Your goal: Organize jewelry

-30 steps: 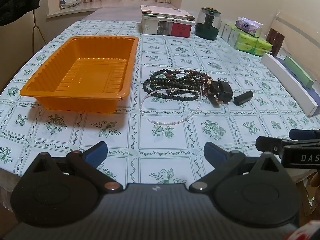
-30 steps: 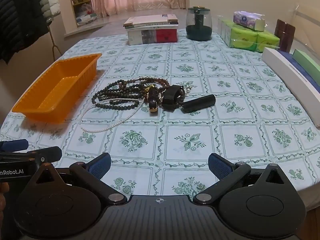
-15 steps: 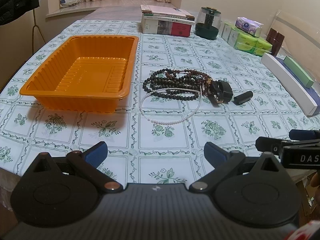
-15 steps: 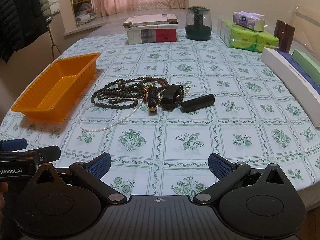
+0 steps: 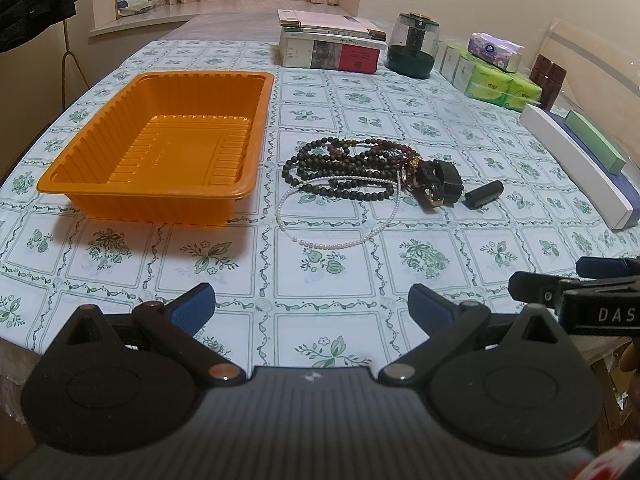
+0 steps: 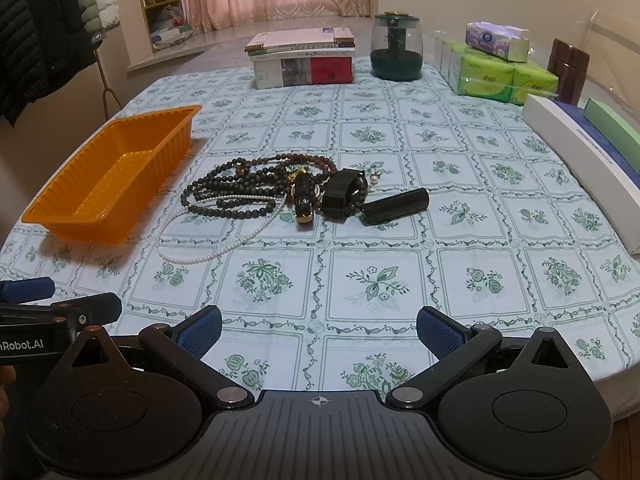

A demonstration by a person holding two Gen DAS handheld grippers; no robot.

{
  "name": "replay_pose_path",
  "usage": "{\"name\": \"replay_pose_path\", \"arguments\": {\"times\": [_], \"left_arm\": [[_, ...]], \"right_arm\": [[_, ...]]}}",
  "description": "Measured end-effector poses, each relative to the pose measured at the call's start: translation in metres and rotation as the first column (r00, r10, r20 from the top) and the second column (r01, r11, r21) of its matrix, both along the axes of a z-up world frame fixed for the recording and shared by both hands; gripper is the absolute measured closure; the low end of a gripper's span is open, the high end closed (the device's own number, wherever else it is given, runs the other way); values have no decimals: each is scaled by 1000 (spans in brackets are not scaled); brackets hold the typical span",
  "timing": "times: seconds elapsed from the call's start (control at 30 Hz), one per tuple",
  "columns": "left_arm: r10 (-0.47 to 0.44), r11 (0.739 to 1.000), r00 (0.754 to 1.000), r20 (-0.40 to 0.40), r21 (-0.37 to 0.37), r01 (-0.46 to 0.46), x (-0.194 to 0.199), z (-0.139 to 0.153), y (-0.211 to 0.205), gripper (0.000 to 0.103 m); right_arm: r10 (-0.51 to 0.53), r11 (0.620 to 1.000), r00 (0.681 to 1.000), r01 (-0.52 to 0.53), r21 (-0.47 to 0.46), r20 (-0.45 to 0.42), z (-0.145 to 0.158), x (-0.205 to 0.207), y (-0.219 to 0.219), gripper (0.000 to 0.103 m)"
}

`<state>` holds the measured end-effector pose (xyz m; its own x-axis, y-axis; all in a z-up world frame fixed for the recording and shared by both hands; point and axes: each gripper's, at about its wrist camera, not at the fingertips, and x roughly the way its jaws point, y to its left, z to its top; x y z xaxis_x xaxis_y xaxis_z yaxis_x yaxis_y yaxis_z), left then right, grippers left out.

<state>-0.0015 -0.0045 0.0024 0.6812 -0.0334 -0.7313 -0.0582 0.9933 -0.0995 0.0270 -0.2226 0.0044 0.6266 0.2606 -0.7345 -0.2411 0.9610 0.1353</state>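
Note:
An empty orange tray (image 5: pixel 160 148) (image 6: pixel 112 176) sits on the left of the table. To its right lies a pile of dark bead necklaces (image 5: pixel 344 172) (image 6: pixel 248 188), a white pearl necklace (image 5: pixel 332 240) (image 6: pixel 216 244), a black-and-gold piece (image 6: pixel 304 200), a black watch (image 5: pixel 440 184) (image 6: pixel 344 192) and a black cylinder (image 5: pixel 484 194) (image 6: pixel 396 206). My left gripper (image 5: pixel 312 308) and right gripper (image 6: pixel 318 328) are both open and empty, held above the near table edge, well short of the jewelry.
A stack of books (image 6: pixel 304 60), a dark green jar (image 6: pixel 396 48), green tissue packs (image 6: pixel 504 76), a brown canister (image 6: pixel 568 68) and a long white box (image 6: pixel 580 152) stand along the far and right sides. A flowered cloth (image 6: pixel 360 280) covers the table.
Both grippers have drifted slightly; the right one moved a little forward toward the jewelry. Nothing on the table has moved.

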Motion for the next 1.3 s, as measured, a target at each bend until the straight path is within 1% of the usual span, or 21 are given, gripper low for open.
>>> {"name": "replay_pose_path", "arguments": {"times": [1.3], "left_arm": [[-11,1000,1000,1,-12,11,3,4,-1,1]], "right_arm": [[5,1000,1000,-5,-8,0,1,3,2,0]]}}
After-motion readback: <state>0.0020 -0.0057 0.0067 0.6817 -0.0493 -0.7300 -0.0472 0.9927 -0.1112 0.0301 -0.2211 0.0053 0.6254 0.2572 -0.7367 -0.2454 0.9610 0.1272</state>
